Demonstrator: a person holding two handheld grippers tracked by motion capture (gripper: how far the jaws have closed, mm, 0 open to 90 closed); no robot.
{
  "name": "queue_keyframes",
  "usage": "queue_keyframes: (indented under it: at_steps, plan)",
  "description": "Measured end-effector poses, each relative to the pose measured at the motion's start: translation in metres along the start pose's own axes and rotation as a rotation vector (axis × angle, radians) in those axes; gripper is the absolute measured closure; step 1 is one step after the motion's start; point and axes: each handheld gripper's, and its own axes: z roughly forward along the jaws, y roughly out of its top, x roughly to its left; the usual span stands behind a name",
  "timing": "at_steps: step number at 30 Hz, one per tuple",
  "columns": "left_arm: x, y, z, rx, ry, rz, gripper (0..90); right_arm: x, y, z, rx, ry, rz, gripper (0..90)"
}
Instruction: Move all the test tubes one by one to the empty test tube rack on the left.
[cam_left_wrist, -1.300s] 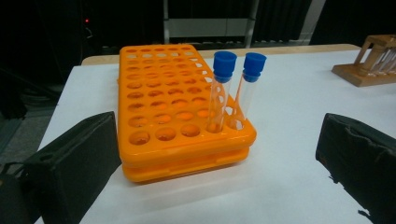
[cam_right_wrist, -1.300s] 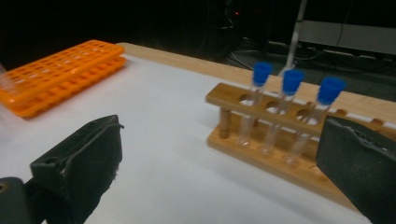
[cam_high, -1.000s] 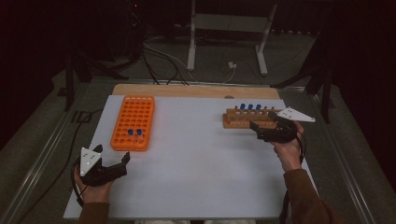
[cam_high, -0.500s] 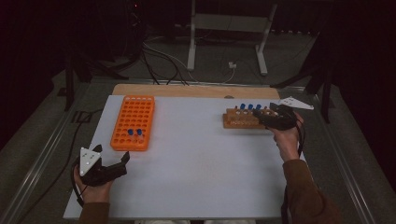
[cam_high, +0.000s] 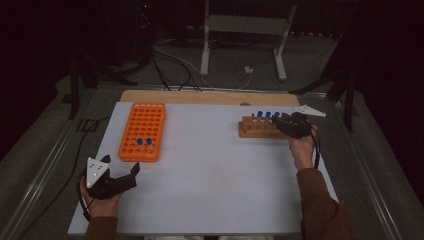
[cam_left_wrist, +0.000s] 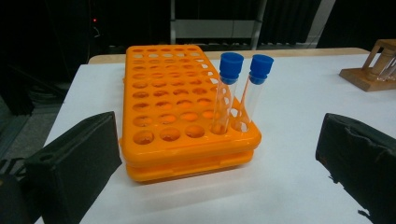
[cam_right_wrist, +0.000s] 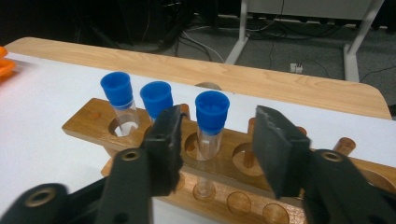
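From above, my right tool (cam_high: 289, 125) sits at the wooden rack (cam_high: 257, 127) on the white desk (cam_high: 215, 170); my left tool (cam_high: 120, 181) idles, spread wide. In the right gripper view, jaws gape around a slick glass tube (cam_right_wrist: 210, 126), seemingly untouching. An off-centre squeeze could tip it.

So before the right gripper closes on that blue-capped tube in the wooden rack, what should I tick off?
1. Right gripper open: ok.
2. Nearest blue-capped tube sits between the jaws: ok.
3. Jaws apart from the neighbouring tubes: cannot tell, the left jaw overlaps one.
4. Wooden rack flat on the table: ok.
5. Orange rack has free holes: ok, two tubes in it.
6. Left gripper open and away from the orange rack: ok.
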Motion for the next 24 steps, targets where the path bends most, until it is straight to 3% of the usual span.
queue_keyframes:
  at_steps: [9,19,24]
  plan:
    - [0.000,0.000,0.000,0.001,-0.005,-0.002,0.7,0.007,-0.002,0.008,0.002,-0.026,-0.049,74.4]
    - [0.000,0.000,0.001,0.002,-0.010,-0.003,0.7,0.014,-0.002,0.014,0.006,-0.024,-0.072,76.1]
    - [0.000,-0.001,0.001,0.006,-0.014,-0.005,0.7,0.012,-0.003,0.014,0.007,-0.028,-0.052,76.1]
